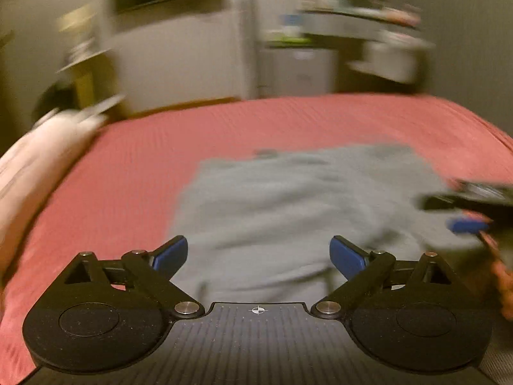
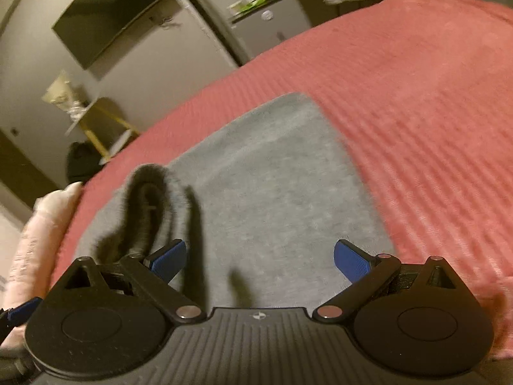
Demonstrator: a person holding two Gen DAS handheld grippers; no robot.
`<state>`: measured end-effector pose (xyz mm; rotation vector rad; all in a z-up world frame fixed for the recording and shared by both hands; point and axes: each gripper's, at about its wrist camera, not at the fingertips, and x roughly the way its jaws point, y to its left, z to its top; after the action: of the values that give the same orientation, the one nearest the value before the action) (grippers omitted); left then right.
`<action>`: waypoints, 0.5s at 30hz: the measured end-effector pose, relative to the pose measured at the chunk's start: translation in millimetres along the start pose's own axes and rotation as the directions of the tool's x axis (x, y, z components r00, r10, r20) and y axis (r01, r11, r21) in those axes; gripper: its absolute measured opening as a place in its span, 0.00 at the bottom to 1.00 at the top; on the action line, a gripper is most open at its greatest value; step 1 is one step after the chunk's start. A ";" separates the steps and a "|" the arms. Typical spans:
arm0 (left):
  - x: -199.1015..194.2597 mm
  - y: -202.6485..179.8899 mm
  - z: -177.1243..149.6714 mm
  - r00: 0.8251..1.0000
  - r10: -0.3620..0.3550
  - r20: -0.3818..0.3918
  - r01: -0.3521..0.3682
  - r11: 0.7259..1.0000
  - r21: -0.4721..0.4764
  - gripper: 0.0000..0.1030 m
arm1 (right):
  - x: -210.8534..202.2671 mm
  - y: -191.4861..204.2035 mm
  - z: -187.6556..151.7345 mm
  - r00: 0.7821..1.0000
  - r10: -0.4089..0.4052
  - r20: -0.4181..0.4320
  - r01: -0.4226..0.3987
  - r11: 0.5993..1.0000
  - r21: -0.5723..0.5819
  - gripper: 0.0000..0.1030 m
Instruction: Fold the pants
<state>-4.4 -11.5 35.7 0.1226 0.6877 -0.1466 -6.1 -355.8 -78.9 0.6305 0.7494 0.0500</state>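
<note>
Grey pants (image 1: 288,199) lie folded into a broad, roughly rectangular stack on the red bedspread (image 1: 128,166). My left gripper (image 1: 259,253) hovers over their near edge, open, with only cloth below the blue pads. At the right edge of this view, a blue pad (image 1: 468,225) of the other gripper shows over the pants. In the right wrist view the pants (image 2: 272,176) stretch ahead, and a raised curl of grey fabric (image 2: 150,192) stands up at their left side. My right gripper (image 2: 259,258) is open above them, holding nothing.
A pale pink pillow (image 1: 35,173) (image 2: 35,240) lies at the left edge of the bed. Beyond the bed are a wall-mounted screen (image 2: 112,19), a small fridge (image 2: 269,29), a cluttered shelf (image 1: 362,16) and a yellow-legged side table (image 2: 99,128). The bedspread (image 2: 416,112) extends right.
</note>
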 end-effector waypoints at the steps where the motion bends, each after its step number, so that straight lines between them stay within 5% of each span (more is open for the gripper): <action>1: 2.9 16.7 -0.5 0.997 0.073 -0.024 -0.074 0.996 -0.057 0.96 | 1.9 0.0 0.8 0.999 0.037 -0.011 -0.037 0.999 0.009 0.96; 4: 21.0 62.3 -8.2 0.955 0.238 -0.177 -0.275 0.935 -0.224 0.96 | 11.9 2.5 2.8 0.991 0.118 -0.059 -0.115 0.992 0.050 0.96; 9: 36.9 109.8 -28.6 0.946 0.135 -0.295 -0.274 0.820 -0.503 0.96 | 29.5 14.8 8.6 0.971 0.198 -0.137 -0.184 0.977 0.112 0.96; 12: 43.1 113.9 -33.8 0.948 0.079 -0.309 -0.239 0.819 -0.522 0.95 | 47.4 15.6 10.4 0.944 0.274 -0.186 -0.236 0.951 0.201 0.96; 15: 45.5 102.6 -30.0 0.953 0.063 -0.297 -0.208 0.847 -0.489 0.95 | 60.0 12.4 14.1 0.925 0.311 -0.219 -0.246 0.928 0.278 0.96</action>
<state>29.6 89.8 -9.8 -0.3335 0.9685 0.2020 49.6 -337.3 -101.4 0.9808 0.9222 0.3138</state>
